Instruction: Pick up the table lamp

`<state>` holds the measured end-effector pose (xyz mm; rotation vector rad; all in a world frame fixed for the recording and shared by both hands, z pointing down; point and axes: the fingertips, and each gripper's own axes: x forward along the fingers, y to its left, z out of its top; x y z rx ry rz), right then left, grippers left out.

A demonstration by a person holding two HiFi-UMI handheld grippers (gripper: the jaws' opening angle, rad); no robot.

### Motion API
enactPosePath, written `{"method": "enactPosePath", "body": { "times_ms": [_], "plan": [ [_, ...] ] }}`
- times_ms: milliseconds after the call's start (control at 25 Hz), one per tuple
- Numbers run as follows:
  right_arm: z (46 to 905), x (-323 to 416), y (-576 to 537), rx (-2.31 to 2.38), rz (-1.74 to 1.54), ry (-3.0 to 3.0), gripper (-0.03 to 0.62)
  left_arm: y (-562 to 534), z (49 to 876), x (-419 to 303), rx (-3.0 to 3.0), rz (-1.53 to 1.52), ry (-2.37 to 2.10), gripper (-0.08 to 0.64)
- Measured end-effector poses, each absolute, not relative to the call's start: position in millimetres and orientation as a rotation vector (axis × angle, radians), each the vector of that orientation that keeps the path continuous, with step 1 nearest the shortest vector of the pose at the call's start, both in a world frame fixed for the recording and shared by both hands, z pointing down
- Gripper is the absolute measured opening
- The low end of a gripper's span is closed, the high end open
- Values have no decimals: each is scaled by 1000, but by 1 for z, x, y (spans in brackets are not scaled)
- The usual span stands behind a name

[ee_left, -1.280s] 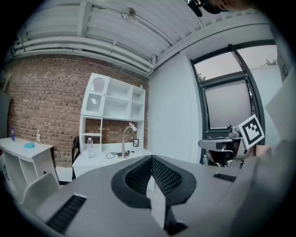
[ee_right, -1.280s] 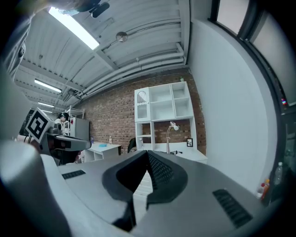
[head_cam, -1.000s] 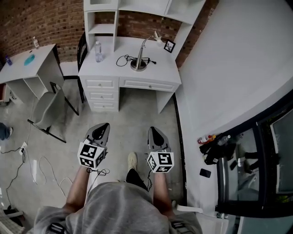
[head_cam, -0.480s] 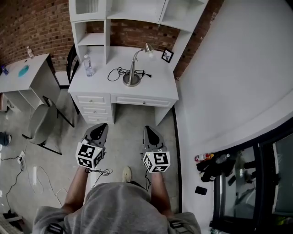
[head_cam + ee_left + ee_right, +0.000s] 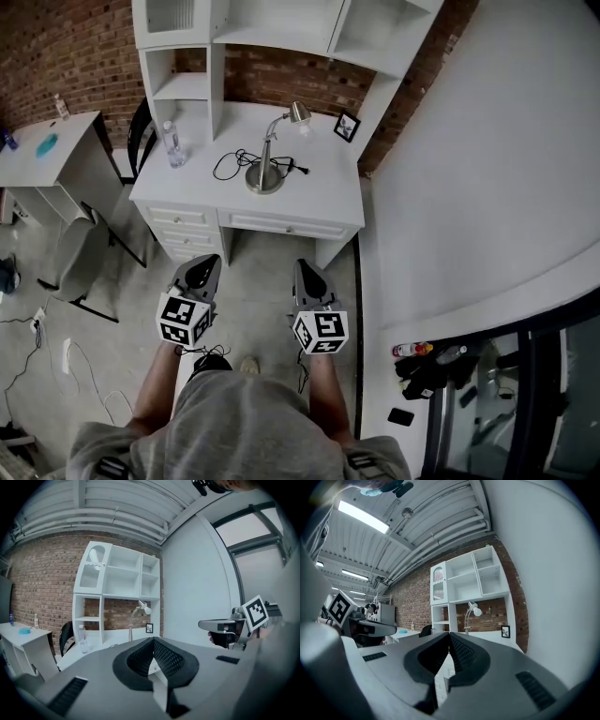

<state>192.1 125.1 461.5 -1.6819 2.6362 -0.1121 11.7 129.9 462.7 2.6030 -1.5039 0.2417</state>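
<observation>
A clear water bottle (image 5: 172, 143) stands upright at the left end of the white bench (image 5: 319, 192), just in front of the shelf hutch (image 5: 184, 86); how full it is I cannot tell. The bench's drawers (image 5: 187, 219) are shut.

The table lamp (image 5: 265, 174) stands near the middle of the bench, between the bottle and a small picture frame (image 5: 347, 126). It is silvery metal, with a round flat base, a thin stem that bends over at the top, and a small shade pointing toward the frame. Its black cord (image 5: 232, 163) lies in loose loops beside the base.

The left tongs (image 5: 208, 259) and right tongs (image 5: 302, 264) are each pressed together with nothing between them. Both are held level side by side, well short of the bench.
</observation>
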Motion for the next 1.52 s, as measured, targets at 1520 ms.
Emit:
{"method": "enactPosePath", "body": {
  "times_ms": [1520],
  "plan": [
    [470,116,-175,-1811,-115,2615,23,-191,478,-50,2638,242,-1336,5]
  ]
}}
